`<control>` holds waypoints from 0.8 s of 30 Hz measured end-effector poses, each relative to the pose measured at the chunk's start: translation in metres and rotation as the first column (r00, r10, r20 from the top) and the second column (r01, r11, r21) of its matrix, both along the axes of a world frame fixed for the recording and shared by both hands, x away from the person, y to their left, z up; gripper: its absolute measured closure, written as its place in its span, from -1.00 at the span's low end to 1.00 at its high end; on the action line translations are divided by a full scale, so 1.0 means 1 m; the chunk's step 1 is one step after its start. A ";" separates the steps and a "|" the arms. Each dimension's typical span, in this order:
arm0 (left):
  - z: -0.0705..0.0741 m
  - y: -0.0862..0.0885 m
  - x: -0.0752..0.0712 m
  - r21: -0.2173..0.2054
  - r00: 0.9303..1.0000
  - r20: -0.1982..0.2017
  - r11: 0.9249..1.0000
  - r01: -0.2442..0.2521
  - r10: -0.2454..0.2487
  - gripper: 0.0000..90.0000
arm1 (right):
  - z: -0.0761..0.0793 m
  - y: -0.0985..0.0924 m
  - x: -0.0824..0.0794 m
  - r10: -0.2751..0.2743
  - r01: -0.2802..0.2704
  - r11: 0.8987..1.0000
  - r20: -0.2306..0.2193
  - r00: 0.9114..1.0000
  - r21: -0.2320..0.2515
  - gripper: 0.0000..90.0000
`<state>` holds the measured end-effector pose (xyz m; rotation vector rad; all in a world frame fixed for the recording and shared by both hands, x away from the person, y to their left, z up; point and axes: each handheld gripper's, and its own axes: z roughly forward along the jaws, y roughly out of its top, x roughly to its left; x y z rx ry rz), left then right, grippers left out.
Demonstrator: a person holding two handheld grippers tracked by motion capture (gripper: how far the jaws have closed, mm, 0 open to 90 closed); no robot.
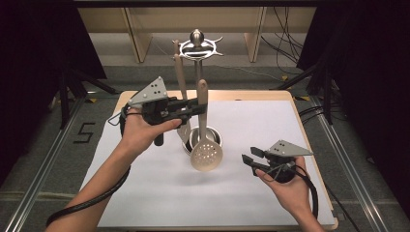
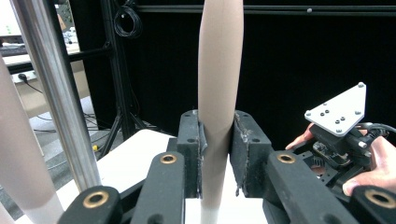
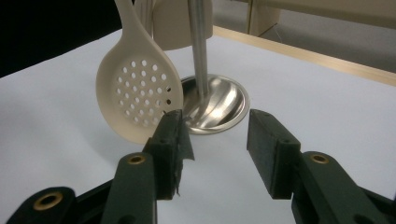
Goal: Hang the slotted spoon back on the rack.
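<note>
Far left on the grey floor, beside the table [image 1: 145,222], a "5" [image 1: 83,132] is marked in black; no other writing or brand can be read. On the table's left side the left gripper [image 1: 199,107] is held level above the white sheet, its jaws pinching the beige handle of a skimmer [image 1: 206,153]; in the left gripper view the pads press on both sides of that handle [image 2: 218,93], which runs upright between them. The skimmer hangs clear of the table, its perforated round head low, just in front of the rack's steel base dish [image 1: 217,137]. The rack [image 1: 197,48] stands mid-table: a chrome post rising from the dish to a ring of hooks at the top. A second beige utensil [image 1: 180,72] hangs from a hook just left of the post. On the right, the right gripper [image 1: 251,160] sits low over the sheet, jaws spread with nothing between them, pointing toward the skimmer's head; in the right gripper view the head [image 3: 138,91] lies just beyond the left jaw and the dish [image 3: 219,105] shows through the gap.
</note>
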<state>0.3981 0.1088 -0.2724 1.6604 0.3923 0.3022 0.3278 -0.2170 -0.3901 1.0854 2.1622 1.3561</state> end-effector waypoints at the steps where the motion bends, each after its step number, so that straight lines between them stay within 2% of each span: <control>1: 0.001 0.000 0.001 0.003 1.000 0.003 1.000 -0.002 0.002 0.65 | -0.001 -0.001 0.002 0.013 -0.013 1.000 0.030 0.999 -0.010 0.26; 2: 0.002 0.000 0.001 0.002 1.000 0.004 1.000 -0.002 0.002 0.65 | -0.001 -0.002 0.002 0.013 -0.013 1.000 0.013 1.000 -0.011 0.26; 5: 0.004 -0.001 0.001 0.006 1.000 0.005 1.000 -0.002 0.002 0.65 | -0.002 -0.002 0.003 0.014 -0.014 1.000 0.013 1.000 0.000 0.26; 8: 0.005 -0.001 0.001 0.007 1.000 0.005 1.000 0.006 -0.006 0.65 | -0.002 -0.004 0.004 0.011 -0.011 1.000 0.028 1.000 -0.022 0.26; 9: 0.005 -0.001 0.001 0.010 1.000 0.004 1.000 0.008 -0.008 0.65 | -0.003 -0.004 0.005 0.014 -0.013 1.000 0.024 1.000 -0.014 0.26; 10: 0.005 -0.001 0.001 0.011 1.000 0.003 1.000 0.010 -0.010 0.65 | -0.003 -0.003 0.004 0.011 -0.011 1.000 -0.001 1.000 -0.005 0.26; 11: 0.005 0.000 0.001 0.013 1.000 0.001 1.000 0.008 -0.008 0.65 | -0.004 -0.004 0.005 0.013 -0.013 1.000 0.004 1.000 -0.008 0.26; 12: 0.005 0.001 0.002 0.009 1.000 0.002 1.000 0.004 -0.004 0.65 | -0.004 -0.003 0.002 -0.009 0.009 1.000 -0.026 1.000 0.007 0.26; 13: 0.006 0.002 0.003 0.011 1.000 0.003 1.000 0.000 0.000 0.65 | -0.005 -0.005 0.006 0.011 -0.011 1.000 -0.001 1.000 -0.007 0.26; 14: 0.006 0.003 0.004 0.012 1.000 0.004 1.000 -0.003 0.003 0.65 | -0.005 -0.006 0.006 0.002 -0.002 1.000 0.003 1.000 -0.012 0.26; 15: 0.007 0.004 0.004 0.014 1.000 0.005 1.000 -0.007 0.007 0.65 | -0.007 -0.006 0.007 0.003 -0.003 1.000 0.013 1.000 0.007 0.26; 17: 0.009 0.006 0.006 0.014 1.000 0.008 1.000 -0.018 0.018 0.65 | -0.005 -0.008 0.007 -0.001 0.001 1.000 -0.006 1.000 0.000 0.26; 18: 0.009 0.006 0.006 0.016 1.000 0.009 1.000 -0.019 0.019 0.65 | -0.006 -0.009 0.008 0.009 -0.009 1.000 0.010 1.000 0.001 0.26; 19: 0.011 0.006 0.007 0.018 1.000 0.011 1.000 -0.019 0.019 0.65 | -0.005 -0.009 0.008 0.003 -0.003 1.000 -0.001 1.000 0.015 0.26; 20: 0.011 0.006 0.008 0.020 1.000 0.012 1.000 -0.016 0.016 0.65 | -0.005 -0.011 0.008 -0.002 0.002 1.000 0.018 1.000 -0.006 0.26; 21: 0.012 0.005 0.008 0.019 1.000 0.011 1.000 -0.014 0.014 0.65 | -0.005 -0.009 0.006 -0.009 0.009 1.000 -0.005 1.000 0.017 0.26; 24: 0.013 0.005 0.009 0.019 1.000 0.011 1.000 -0.008 0.008 0.65 | -0.002 -0.010 0.005 -0.024 0.024 1.000 -0.027 0.999 0.009 0.26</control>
